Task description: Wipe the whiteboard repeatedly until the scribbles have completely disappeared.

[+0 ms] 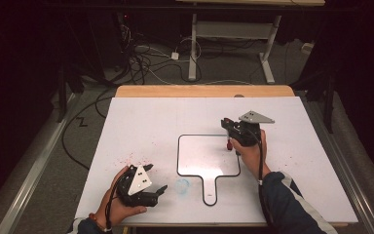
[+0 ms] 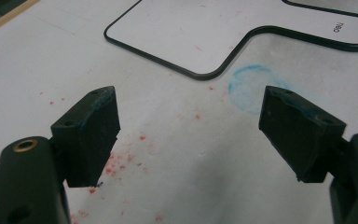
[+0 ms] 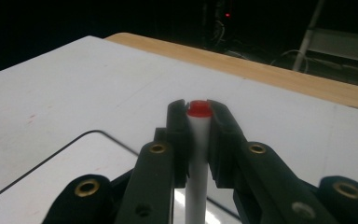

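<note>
- Marker [image 3: 198, 140]: white barrel, red end cap on top; clamped upright between the jaws of the right gripper [image 3: 198, 108], pads pressing both sides of the barrel just under the cap.
- Seen from above: same marker [image 1: 229, 144] as a small red tip poking down below the right gripper [image 1: 233, 134], over the right edge of the whiteboard [image 1: 195, 156].
- Whiteboard: white face, thin dark rim, rounded corners, short handle pointing toward the person; lying flat on the white table sheet [image 1: 141, 122], mid-table.
- Left gripper [image 2: 191, 126]: jaws spread wide, nothing between them; held low over the sheet near the front left, just left of the whiteboard handle.
- Blue smudged ring [image 2: 251, 86] on the sheet between the left gripper and the handle; red specks [image 2: 130, 156] scattered under and around the left jaws.
- Hidden: lower barrel of the marker cut off by the bottom edge of the right gripper view; writing tip not resolvable from above, too small and partly behind the gripper body.
- Unclear whether the tip touches the whiteboard or hangs just above it.
- Small print on the whiteboard handle [image 2: 338, 27] too blurred to read.
- Whiteboard cropped at the top edge of the left gripper view.
- Room beyond the table dark; cables and table legs on the floor barely made out.
</note>
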`<control>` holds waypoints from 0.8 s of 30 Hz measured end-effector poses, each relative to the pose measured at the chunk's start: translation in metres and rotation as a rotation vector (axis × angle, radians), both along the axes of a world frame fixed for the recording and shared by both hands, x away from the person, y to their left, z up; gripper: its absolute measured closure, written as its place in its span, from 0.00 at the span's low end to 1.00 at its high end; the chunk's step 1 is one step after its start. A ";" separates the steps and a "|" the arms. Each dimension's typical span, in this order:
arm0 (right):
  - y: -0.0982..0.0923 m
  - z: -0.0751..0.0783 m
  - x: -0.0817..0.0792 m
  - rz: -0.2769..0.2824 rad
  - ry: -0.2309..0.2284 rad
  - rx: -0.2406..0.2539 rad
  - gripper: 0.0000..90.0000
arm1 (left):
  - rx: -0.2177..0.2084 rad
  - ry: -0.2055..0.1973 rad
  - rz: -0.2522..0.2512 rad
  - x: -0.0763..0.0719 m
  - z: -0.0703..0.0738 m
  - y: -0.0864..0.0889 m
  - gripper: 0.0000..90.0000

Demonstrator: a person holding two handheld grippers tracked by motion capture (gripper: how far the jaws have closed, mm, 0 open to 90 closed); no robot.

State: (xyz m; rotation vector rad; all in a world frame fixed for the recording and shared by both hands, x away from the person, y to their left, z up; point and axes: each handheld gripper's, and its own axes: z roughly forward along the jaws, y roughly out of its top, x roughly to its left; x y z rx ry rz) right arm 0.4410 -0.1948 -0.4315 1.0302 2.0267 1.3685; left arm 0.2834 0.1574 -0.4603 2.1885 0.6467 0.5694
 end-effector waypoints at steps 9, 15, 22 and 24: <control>0.010 -0.007 -0.004 0.071 -0.072 0.019 0.90 | 0.003 0.003 -0.004 0.001 -0.001 -0.001 0.21; 0.007 -0.009 0.000 0.077 -0.034 0.070 0.90 | 0.006 0.006 -0.009 0.001 -0.001 -0.001 0.21; 0.007 -0.011 -0.030 0.148 0.004 0.067 0.90 | 0.004 0.001 -0.002 0.000 0.000 0.001 0.21; 0.005 -0.011 -0.038 0.169 0.014 0.068 0.90 | 0.004 -0.001 -0.002 0.001 0.000 0.000 0.21</control>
